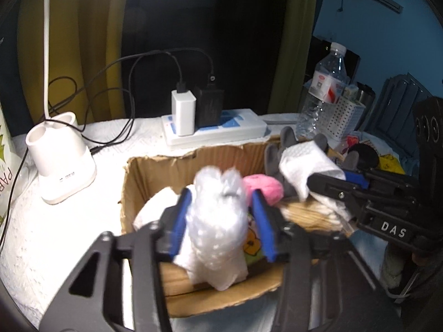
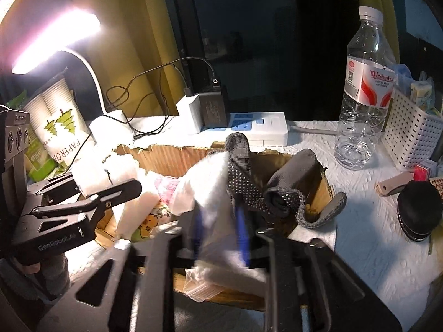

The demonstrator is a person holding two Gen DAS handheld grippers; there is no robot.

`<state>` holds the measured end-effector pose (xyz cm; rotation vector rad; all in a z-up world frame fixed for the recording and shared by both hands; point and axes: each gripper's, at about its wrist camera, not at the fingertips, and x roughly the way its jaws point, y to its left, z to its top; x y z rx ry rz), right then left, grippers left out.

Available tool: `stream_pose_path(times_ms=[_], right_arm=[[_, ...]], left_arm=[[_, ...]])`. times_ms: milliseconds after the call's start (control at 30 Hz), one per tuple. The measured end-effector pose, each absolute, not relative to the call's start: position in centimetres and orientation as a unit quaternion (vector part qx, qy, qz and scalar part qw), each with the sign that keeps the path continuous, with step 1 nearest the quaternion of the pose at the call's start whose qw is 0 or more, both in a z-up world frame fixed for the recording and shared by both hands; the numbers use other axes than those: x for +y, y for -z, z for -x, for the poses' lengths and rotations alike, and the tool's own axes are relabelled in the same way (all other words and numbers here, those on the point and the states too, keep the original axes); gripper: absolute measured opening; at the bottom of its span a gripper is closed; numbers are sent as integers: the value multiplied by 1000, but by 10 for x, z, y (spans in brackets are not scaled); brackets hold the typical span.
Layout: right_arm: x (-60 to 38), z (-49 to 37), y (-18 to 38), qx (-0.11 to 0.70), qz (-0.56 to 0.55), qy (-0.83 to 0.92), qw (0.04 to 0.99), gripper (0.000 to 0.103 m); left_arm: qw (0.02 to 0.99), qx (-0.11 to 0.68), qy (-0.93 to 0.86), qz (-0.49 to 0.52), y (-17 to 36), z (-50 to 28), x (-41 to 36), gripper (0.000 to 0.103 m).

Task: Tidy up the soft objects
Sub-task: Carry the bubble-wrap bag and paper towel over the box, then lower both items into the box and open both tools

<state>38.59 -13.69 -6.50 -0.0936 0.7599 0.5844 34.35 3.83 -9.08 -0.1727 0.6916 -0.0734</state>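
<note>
Left wrist view: the left gripper has its jaws closed around a wad of bubble wrap, held upright over the open cardboard box. The blue pads press its sides and the wad bulges above and below them. I judge it very light and springy; a grip at mid-body suits it, since a pinch at the loose top would likely slip or tear the film.

In the box lie a pink ball of yarn, some white padding and a printed packet. The box stands on the white-covered surface, near a power strip and a lamp base.

Right wrist view: the right gripper holds a folded white cloth between its jaws, just over the box's near edge. A grey dotted glove is draped against the cloth; whether the jaws also catch it, I cannot tell. Both are limp and light, likely to sag and snag on the torn rim. A water bottle stands behind, well apart.
</note>
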Motion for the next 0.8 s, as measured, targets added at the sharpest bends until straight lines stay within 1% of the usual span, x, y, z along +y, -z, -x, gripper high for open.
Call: stream_pose_path(times_ms=[33, 67, 100, 133, 167, 200, 233, 267, 333, 400, 800], right_arm=[[-137, -386, 65, 365, 44, -280, 887, 33], [-138, -385, 64, 365, 44, -279, 887, 34], [-138, -384, 63, 363, 44, -278, 888, 39], [-138, -383, 61, 362, 44, -277, 889, 47], [-139, -382, 59, 359, 44, -276, 891, 50], [-140, -379, 56, 356, 43, -275, 892, 54], [-141, -378, 53, 354, 44, -274, 893, 55], [-141, -375, 50, 351, 46, -273, 895, 56], [-142, -369, 44, 344, 50, -270, 898, 62], [-143, -361, 38, 337, 52, -267, 901, 64], [-149, -311, 6, 304, 62, -262, 914, 64]], left_arm=[[937, 337, 36, 87, 90, -342, 39, 61], [937, 336, 36, 89, 89, -341, 40, 61], [938, 333, 34, 89, 87, -340, 40, 61], [939, 331, 31, 88, 86, -338, 41, 62], [940, 330, 30, 88, 84, -337, 41, 63], [940, 328, 30, 89, 82, -336, 42, 68], [940, 327, 29, 91, 80, -334, 42, 75], [941, 323, 28, 92, 78, -331, 43, 76], [944, 316, 29, 93, 72, -325, 43, 78], [946, 308, 30, 92, 65, -317, 42, 78], [959, 269, 23, 90, 28, -260, 40, 79]])
